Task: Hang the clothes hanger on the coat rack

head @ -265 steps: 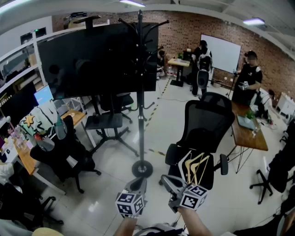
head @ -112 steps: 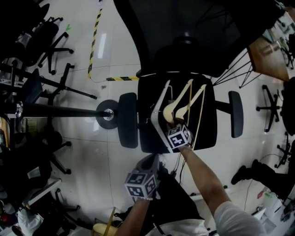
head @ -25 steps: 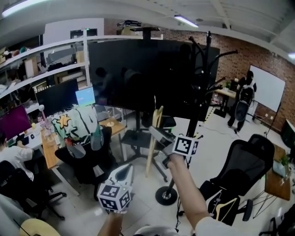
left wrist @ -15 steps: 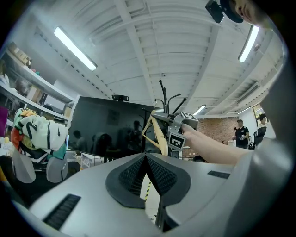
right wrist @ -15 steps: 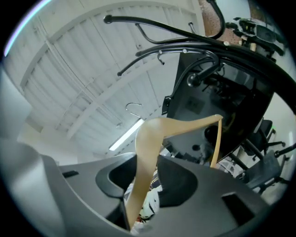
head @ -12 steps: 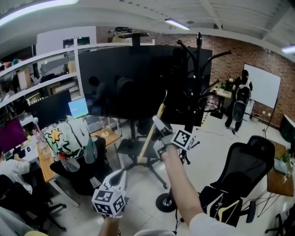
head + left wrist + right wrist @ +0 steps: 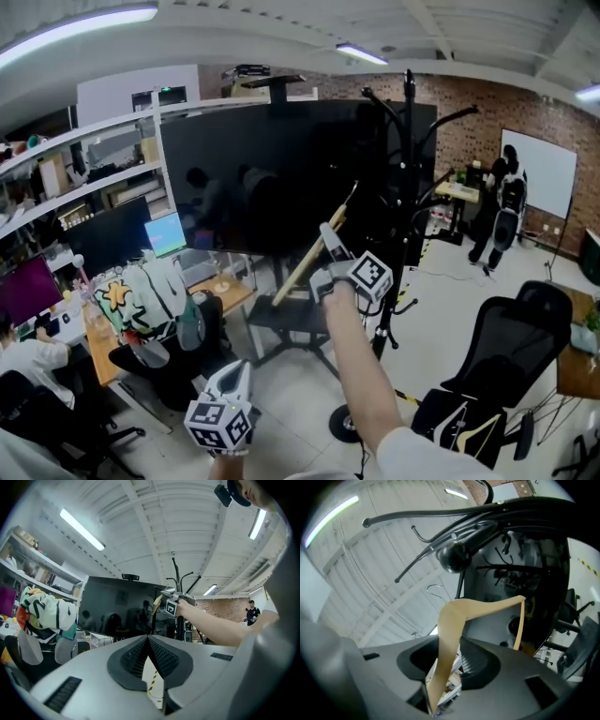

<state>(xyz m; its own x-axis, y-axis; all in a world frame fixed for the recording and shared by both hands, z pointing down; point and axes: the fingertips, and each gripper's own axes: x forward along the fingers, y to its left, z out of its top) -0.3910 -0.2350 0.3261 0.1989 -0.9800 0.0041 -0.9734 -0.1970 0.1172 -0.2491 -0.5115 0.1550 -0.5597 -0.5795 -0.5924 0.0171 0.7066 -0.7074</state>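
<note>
Clothes hanger (image 7: 453, 617) clamped in right tool (image 7: 449, 662) — hook (image 7: 435, 590) near coat rack (image 7: 454, 558), apart.

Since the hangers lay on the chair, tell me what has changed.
The right claw took one wooden hanger off the chair and raised it up beside the coat rack; it is not yet hooked. The left claw stays low, shut and empty. A second hanger remains on the chair.

Above right gripper (image 7: 451, 645) jaws: coat rack (image 7: 454, 557) arms cross close over hanger (image 7: 454, 616) hook. Left of jaws, open air. Right of jaws, black screen (image 7: 543, 583) blocks.
</note>
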